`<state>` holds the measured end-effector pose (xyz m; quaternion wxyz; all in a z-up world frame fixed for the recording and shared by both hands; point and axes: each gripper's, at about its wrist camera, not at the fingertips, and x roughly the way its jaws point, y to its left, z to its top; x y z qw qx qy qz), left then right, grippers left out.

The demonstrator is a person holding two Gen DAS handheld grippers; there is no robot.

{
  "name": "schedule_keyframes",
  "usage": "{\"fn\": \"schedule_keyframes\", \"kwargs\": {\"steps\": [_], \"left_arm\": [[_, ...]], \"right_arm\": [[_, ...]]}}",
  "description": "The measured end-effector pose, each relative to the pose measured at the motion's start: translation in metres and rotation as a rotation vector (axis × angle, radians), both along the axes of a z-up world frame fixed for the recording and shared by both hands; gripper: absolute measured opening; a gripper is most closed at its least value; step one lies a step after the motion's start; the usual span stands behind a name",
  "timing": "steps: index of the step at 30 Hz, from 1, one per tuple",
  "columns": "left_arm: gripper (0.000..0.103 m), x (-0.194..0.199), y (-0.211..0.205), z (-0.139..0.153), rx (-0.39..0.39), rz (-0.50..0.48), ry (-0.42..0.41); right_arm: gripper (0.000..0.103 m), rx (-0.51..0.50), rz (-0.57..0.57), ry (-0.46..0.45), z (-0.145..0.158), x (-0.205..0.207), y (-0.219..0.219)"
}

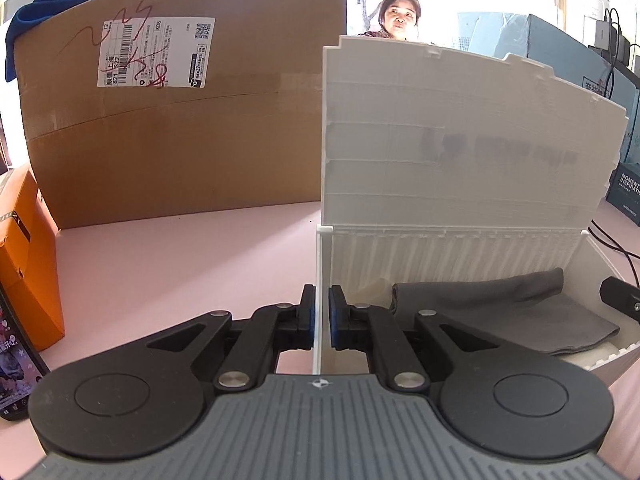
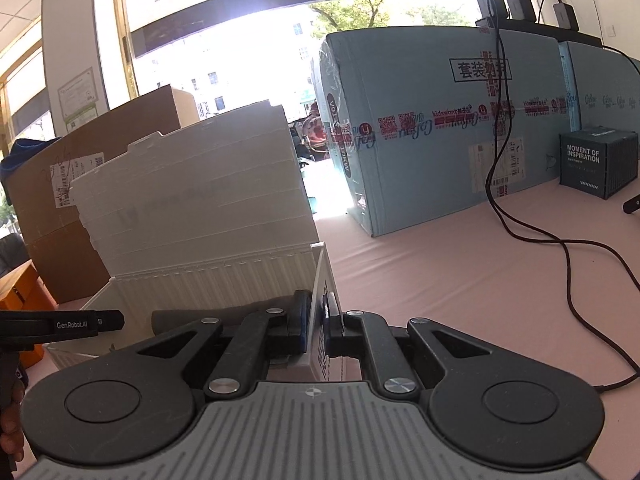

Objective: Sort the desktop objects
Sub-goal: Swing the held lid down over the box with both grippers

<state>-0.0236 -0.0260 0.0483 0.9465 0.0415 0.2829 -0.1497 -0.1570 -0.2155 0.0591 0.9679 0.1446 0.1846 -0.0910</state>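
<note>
Each claw (image 1: 322,316) (image 2: 316,326) pinches a white box (image 1: 460,152) wall (apparently opposite ends); only the left view shows the cloth (image 1: 500,312) whole.

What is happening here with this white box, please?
A person holds a gripper in each hand. The left gripper is clamped on the left wall of the open white box, and the right gripper grips its right wall. The lid stands open. A grey cloth lies inside.

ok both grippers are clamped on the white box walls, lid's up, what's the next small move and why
Probably lift the white box a little with both together, keeping it level. The left gripper pinches its left wall and the right gripper its right wall, the lid stands open, and the grey cloth lies loose inside.
</note>
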Motion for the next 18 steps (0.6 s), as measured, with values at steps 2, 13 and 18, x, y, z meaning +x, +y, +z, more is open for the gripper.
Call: {"fn": "schedule_keyframes", "kwargs": {"steps": [2, 13, 18], "left_arm": [[0.026, -0.001, -0.003, -0.003, -0.015, -0.020, 0.016], [0.097, -0.029, 0.023, 0.035, -0.134, -0.084, -0.283], [0.098, -0.017, 0.036, 0.067, -0.199, -0.087, -0.321]], "right_arm": [[0.008, -0.001, 0.005, 0.000, 0.000, 0.001, -0.001], [0.097, 0.213, 0.098, -0.238, 0.019, -0.012, -0.049], [0.087, 0.245, 0.106, -0.339, 0.049, -0.002, -0.071]]}}
